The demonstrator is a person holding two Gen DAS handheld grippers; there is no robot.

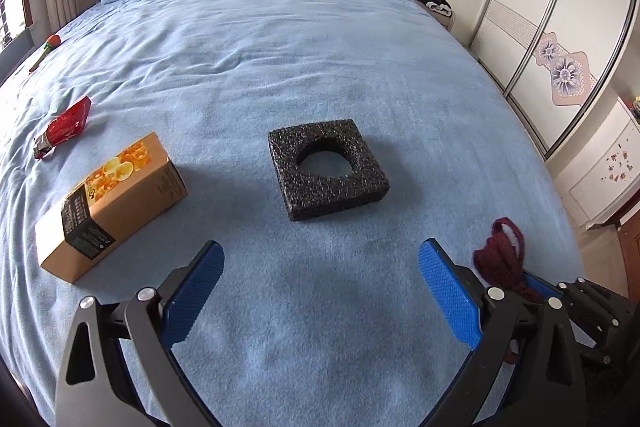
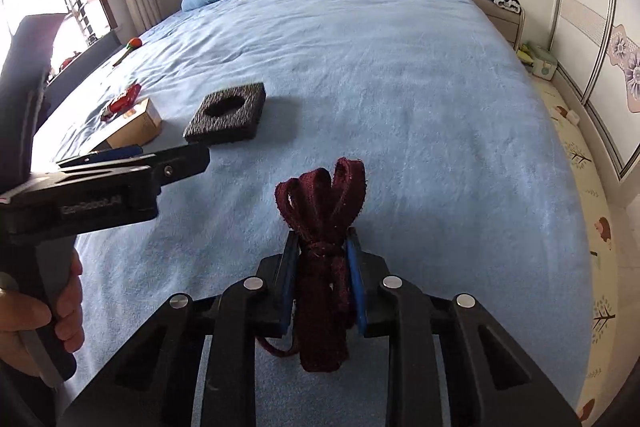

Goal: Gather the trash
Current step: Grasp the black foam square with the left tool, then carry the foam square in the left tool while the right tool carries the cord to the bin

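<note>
Two grippers angled down over bed, right gripper pinching maroon cord

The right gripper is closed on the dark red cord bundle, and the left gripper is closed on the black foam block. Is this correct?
Not quite. The left gripper is open and holds nothing; the black foam block lies free on the bed ahead of it, as the left wrist view shows. The right gripper is indeed closed on the dark red cord bundle.

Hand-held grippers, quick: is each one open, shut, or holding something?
Left hand-held gripper: open, holding nothing.
Right hand-held gripper: shut on the dark red cord bundle.
</note>
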